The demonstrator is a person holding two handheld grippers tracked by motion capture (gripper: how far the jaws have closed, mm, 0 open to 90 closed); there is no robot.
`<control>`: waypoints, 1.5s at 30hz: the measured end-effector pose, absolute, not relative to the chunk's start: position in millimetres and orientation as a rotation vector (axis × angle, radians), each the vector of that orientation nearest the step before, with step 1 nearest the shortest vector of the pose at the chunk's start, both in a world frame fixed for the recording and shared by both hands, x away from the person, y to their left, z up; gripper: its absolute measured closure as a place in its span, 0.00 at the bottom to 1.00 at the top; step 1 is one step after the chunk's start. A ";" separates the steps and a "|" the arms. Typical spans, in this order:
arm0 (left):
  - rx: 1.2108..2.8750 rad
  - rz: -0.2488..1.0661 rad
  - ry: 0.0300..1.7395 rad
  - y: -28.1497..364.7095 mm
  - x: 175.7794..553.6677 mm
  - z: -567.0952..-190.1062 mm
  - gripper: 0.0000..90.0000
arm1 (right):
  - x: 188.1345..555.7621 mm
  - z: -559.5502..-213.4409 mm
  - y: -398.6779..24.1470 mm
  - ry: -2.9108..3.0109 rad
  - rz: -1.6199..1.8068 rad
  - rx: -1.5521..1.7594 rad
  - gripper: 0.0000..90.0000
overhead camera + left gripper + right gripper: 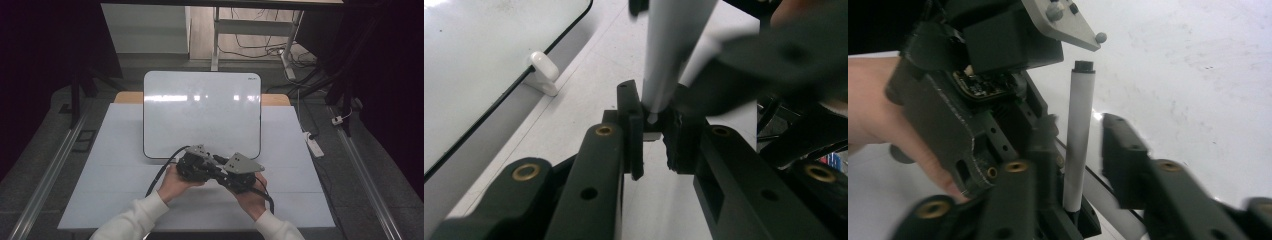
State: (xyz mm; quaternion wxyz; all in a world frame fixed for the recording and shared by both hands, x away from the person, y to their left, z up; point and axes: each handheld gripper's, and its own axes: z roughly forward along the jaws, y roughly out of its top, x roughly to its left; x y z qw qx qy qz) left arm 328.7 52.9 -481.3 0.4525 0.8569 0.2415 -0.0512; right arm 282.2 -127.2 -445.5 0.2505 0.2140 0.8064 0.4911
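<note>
A white marker [1078,145] with a black end plug stands between my two grippers, just in front of the whiteboard [202,112]. My left gripper [654,140] is shut on the marker's [671,45] lower end, which sits squeezed between its pads. My right gripper [1080,130] is open, with one jaw on each side of the barrel and a gap on both sides. In the high view the left gripper [200,167] and right gripper [227,175] meet nose to nose above the table's white sheet [125,190], each held in a hand.
The whiteboard [474,60] lies flat with a small white tab [543,72] at its near edge. A power strip [315,145] lies on the floor off the table's right edge. Rails run along both sides of the table.
</note>
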 end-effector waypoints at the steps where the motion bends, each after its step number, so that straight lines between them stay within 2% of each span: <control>1: 2.117 -0.121 0.598 52.6 328.5 -481.1 0.87 | 281.9 -445.8 -126.7 2.188 1.329 0.585 0.87; 7: 2.091 -0.057 0.610 51.6 324.7 -479.0 0.84 | 280.0 -445.3 -126.3 2.167 1.345 0.608 0.90; 8: 2.082 -0.040 0.616 52.3 323.5 -477.6 0.76 | 280.1 -444.3 -127.4 2.155 1.347 0.611 0.90; 9: 2.078 -0.021 0.621 53.8 322.0 -475.9 0.62 | 280.5 -442.8 -129.1 2.142 1.355 0.619 0.90; 10: 2.073 -0.002 0.622 55.7 320.3 -474.1 0.62 | 281.6 -440.9 -131.6 2.130 1.365 0.630 0.90; 14: 2.061 0.091 0.654 69.6 310.9 -466.5 0.46 | 290.9 -433.1 -146.8 2.088 1.376 0.693 0.90; 18: 2.058 0.204 0.701 96.6 295.3 -463.7 0.37 | 310.1 -430.2 -165.8 2.057 1.364 0.804 0.90; 24: 2.064 0.310 0.809 147.2 272.9 -470.3 0.33 | 339.2 -430.4 -181.6 2.045 1.317 0.939 0.90; 32: 2.038 0.388 0.975 200.0 249.2 -488.6 0.29 | 356.0 -428.1 -184.1 2.049 1.279 1.002 0.90; 45: 2.029 0.435 1.070 227.3 246.7 -502.0 0.29 | 403.1 -445.4 -175.2 2.076 1.156 1.157 0.90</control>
